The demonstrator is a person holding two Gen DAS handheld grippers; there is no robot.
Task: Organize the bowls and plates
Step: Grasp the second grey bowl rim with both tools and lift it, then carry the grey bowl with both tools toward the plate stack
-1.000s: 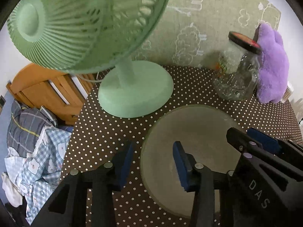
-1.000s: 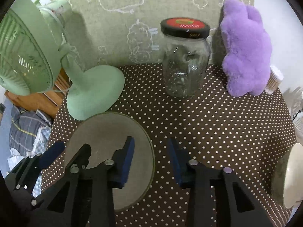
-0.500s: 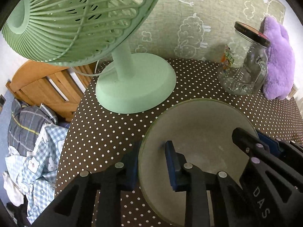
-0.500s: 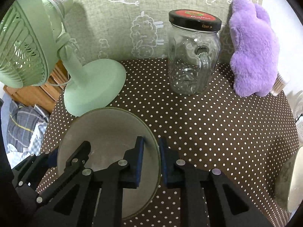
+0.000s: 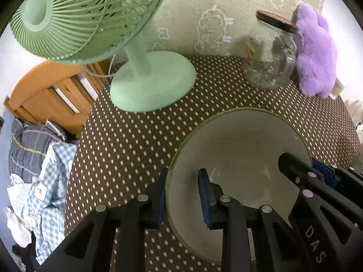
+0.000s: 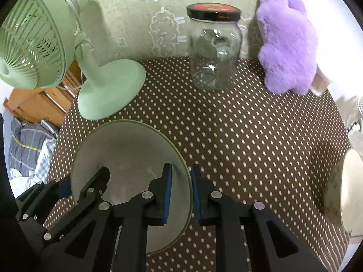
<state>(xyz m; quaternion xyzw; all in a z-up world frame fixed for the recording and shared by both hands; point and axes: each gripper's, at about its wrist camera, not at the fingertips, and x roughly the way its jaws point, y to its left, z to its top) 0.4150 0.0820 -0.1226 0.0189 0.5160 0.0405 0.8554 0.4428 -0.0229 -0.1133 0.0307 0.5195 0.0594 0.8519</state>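
A: Two grippers grip one dish. The left gripper (image 5: pixel 182 196) has its blue pads clamped over the left rim of the green-edged plate (image 5: pixel 238 149), one pad outside the rim, the other inside.

B: And the other tool?

A: The right gripper (image 6: pixel 180 195) pinches the opposite rim of the same plate (image 6: pixel 127 156), again one pad inside and one outside. Both sets of jaws have just been closing, with the rim between them.

B: Where does the plate sit?

A: Over the brown polka-dot tablecloth (image 6: pixel 249 136), toward its near left part, in front of the round foot of the mint-green fan (image 5: pixel 152 86). Whether its underside touches the cloth I cannot tell.

B: Anything else on the table?

A: A clear glass jar (image 6: pixel 214 49) with a black and red lid stands upright at the back, just beside a purple plush toy (image 6: pixel 288 43) that leans against the green wall covering with white line drawings. In the right wrist view, a pale bowl (image 6: pixel 349 188) shows at the far right edge, well apart from the plate and cut off by the frame.

B: And off the table?

A: Past the left edge, a wooden chair (image 5: pixel 45 95), with checked and plaid fabric (image 5: pixel 38 158) heaped below it.
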